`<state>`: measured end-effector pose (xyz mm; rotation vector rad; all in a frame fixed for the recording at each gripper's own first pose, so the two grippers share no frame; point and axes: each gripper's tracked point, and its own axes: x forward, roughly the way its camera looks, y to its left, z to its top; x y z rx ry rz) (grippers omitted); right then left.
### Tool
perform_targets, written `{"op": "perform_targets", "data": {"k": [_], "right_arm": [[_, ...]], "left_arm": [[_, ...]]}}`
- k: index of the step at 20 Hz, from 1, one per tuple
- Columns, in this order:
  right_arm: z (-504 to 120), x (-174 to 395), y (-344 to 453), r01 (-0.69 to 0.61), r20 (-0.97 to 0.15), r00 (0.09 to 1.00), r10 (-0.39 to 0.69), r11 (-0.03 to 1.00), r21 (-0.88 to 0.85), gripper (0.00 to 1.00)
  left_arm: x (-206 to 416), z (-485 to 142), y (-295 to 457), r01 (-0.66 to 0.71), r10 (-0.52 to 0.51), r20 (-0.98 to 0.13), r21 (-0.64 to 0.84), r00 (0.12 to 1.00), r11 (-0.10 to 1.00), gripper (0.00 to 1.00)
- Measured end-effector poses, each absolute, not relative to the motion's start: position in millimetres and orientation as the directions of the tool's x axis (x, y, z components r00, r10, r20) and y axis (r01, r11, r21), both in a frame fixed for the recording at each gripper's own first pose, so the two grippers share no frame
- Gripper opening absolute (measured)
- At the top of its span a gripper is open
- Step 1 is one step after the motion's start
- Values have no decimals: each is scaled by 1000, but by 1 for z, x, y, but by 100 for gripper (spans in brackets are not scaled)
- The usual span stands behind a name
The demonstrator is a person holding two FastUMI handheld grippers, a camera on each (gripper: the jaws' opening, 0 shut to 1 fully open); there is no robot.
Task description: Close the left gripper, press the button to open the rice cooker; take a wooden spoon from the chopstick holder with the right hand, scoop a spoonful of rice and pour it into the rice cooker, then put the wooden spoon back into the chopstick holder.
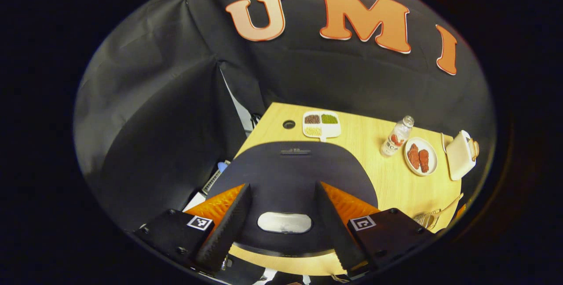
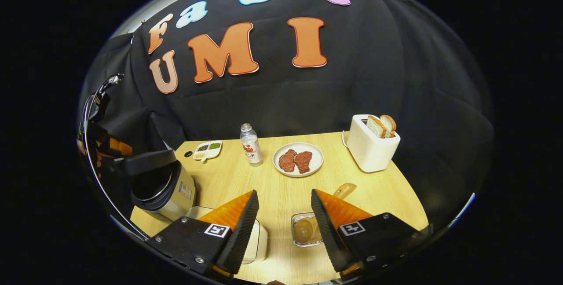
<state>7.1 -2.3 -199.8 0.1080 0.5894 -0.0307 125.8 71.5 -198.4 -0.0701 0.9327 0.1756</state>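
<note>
In the left gripper view the left tool (image 1: 281, 228) hangs just above the rice cooker (image 1: 290, 175), its two fingers spread apart with the cooker's dark lid showing between them; the pale oblong button (image 1: 284, 222) on the lid lies in the gap between the fingertips, and whether either finger touches the lid I cannot tell. Beyond the cooker, on the wooden counter (image 1: 378, 184), stand a divided dish of grains (image 1: 321, 124), a small bottle (image 1: 397, 136), a plate of meat (image 1: 420, 156) and a white toaster (image 1: 459, 155). In the right gripper view the right tool (image 2: 283, 228) hovers over the counter with its fingers wide apart and nothing between them. The wooden spoon (image 2: 344, 190) lies just beyond its right finger, the handle pointing away and the bowl end down in a clear glass container (image 2: 304, 230) that sits close against that finger. A pale container (image 2: 257, 243) shows partly behind the left finger. The rice cooker (image 2: 165, 188) stands well off to the left of this tool, its lid raised and the inner pot showing. Farther back sit the grain dish (image 2: 207, 149), the bottle (image 2: 250, 144), the meat plate (image 2: 298, 159) and the toaster with two slices of bread (image 2: 382, 126).
</note>
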Motion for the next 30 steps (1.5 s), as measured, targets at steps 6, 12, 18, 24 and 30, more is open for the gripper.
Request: {"op": "perform_targets", "data": {"k": [6,12,18,24,30], "right_arm": [[-210,13,2,40,-563,826,21,995,96,76],[-201,14,8,30,-542,839,38,993,117,76],[-165,20,20,7,-458,888,41,995,102,76],[-103,16,22,-17,-324,946,27,999,33,76],[-57,12,28,-47,-214,976,44,999,-8,76]], "left_arm": [[99,-260,62,-275,47,-918,-69,394,959,98],[109,-257,61,-241,68,-885,-51,460,969,99],[116,-240,50,-140,86,-759,-7,645,990,99],[129,-143,26,-50,24,-475,-40,880,998,99],[114,-38,7,35,-55,-205,-99,977,994,99]]}}
